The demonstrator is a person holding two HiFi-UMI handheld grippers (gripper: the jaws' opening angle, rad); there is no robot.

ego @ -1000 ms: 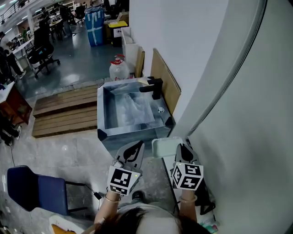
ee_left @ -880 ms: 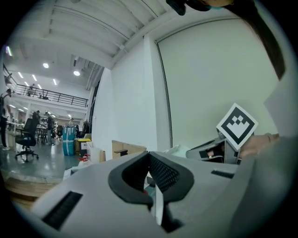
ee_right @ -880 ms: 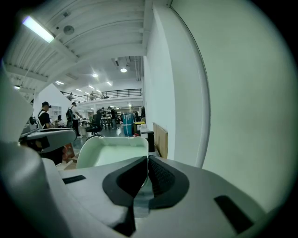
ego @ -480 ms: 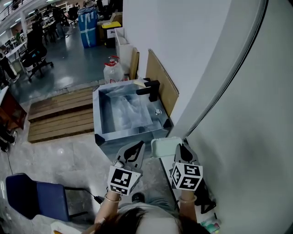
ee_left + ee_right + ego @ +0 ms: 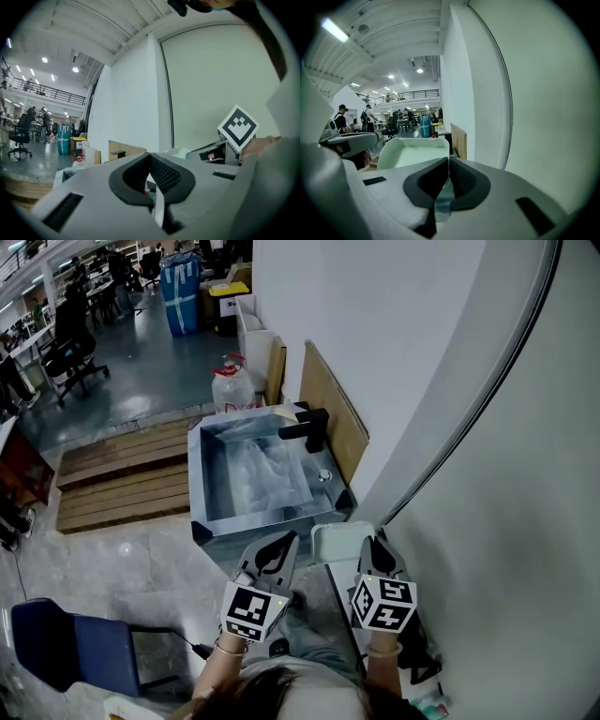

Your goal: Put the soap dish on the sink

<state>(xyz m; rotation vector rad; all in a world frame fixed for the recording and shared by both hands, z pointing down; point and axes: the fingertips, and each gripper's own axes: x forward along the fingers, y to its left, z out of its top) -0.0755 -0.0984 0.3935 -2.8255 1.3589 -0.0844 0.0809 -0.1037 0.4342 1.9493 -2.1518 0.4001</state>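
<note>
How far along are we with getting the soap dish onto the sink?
Pickup looks done: the right gripper is shut on the rim of the soap dish. In hand: the dish is held short of the sink. Left: set it on the sink's rim and release.

Wooden pallet (image 5: 122, 474), blue chair (image 5: 75, 645), plastic jug (image 5: 232, 386), leaning board (image 5: 334, 414).

Office-workshop hall: swivel chair (image 5: 69, 337), wooden pallets (image 5: 122, 474)

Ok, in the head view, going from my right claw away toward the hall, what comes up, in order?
First the right claw, shut on the soap dish → sink → water jug → blue bag at the far end.
</note>
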